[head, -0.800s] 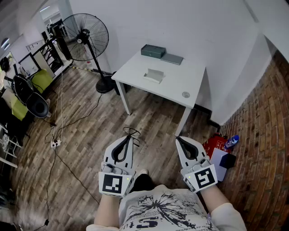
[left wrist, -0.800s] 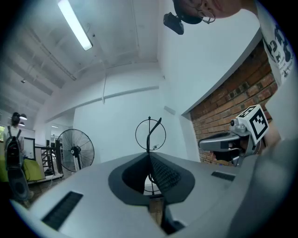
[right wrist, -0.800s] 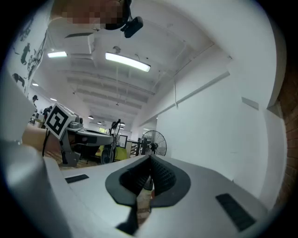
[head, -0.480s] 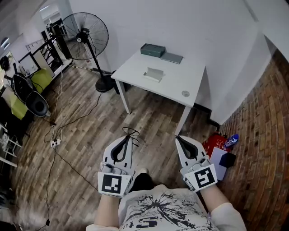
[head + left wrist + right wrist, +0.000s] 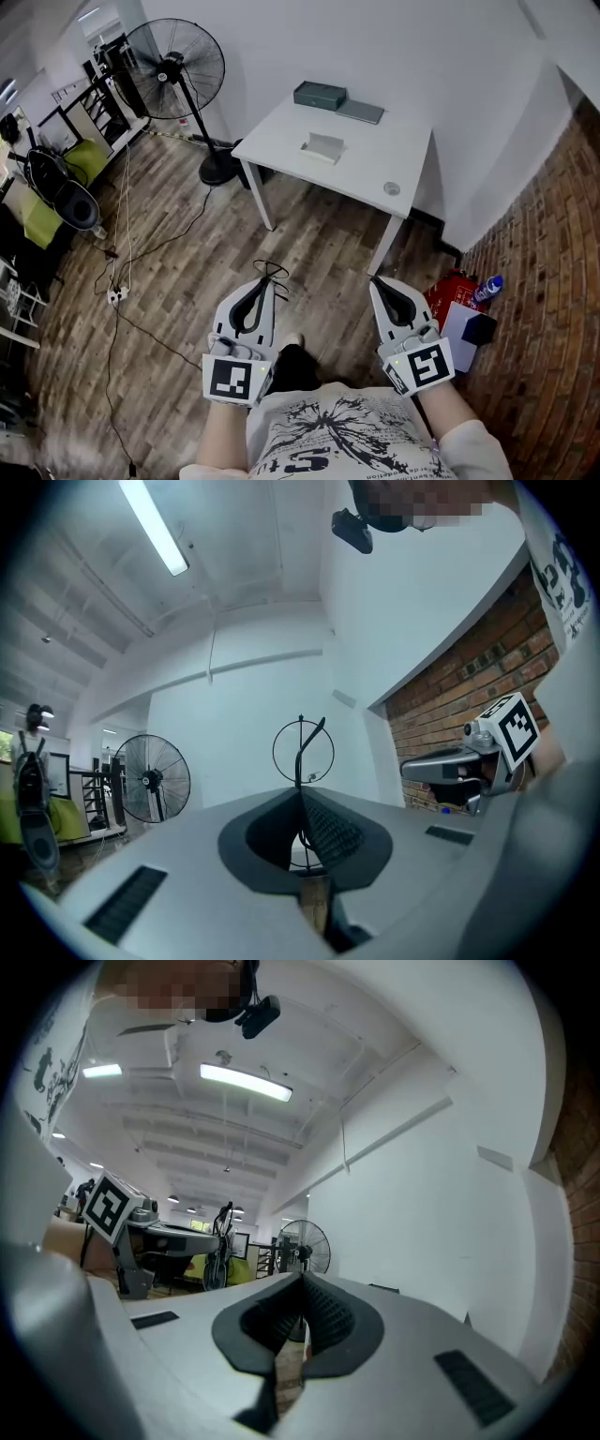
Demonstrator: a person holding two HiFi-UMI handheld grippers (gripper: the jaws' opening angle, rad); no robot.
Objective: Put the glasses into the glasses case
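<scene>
My left gripper (image 5: 267,281) is shut on a pair of thin black wire glasses (image 5: 270,274), which stick out past its tips. In the left gripper view the round rim and a temple of the glasses (image 5: 305,752) rise above the closed jaws. My right gripper (image 5: 377,282) is shut with nothing in it, level beside the left one. Both hang over the wooden floor, well short of the white table (image 5: 375,169). On the table's far edge lie a dark green oblong case (image 5: 320,95) and a flat grey item (image 5: 361,112). A small white object (image 5: 322,147) sits mid-table.
A small round thing (image 5: 392,189) lies near the table's front right corner. A standing fan (image 5: 178,61) is left of the table, with cables (image 5: 117,295) trailing over the floor. A red extinguisher (image 5: 448,289) and a blue bottle (image 5: 486,289) lie at the right on brick paving.
The head view has shifted a little, so the table sits slightly further right. Both grippers keep their places and the glasses stay in the left one.
</scene>
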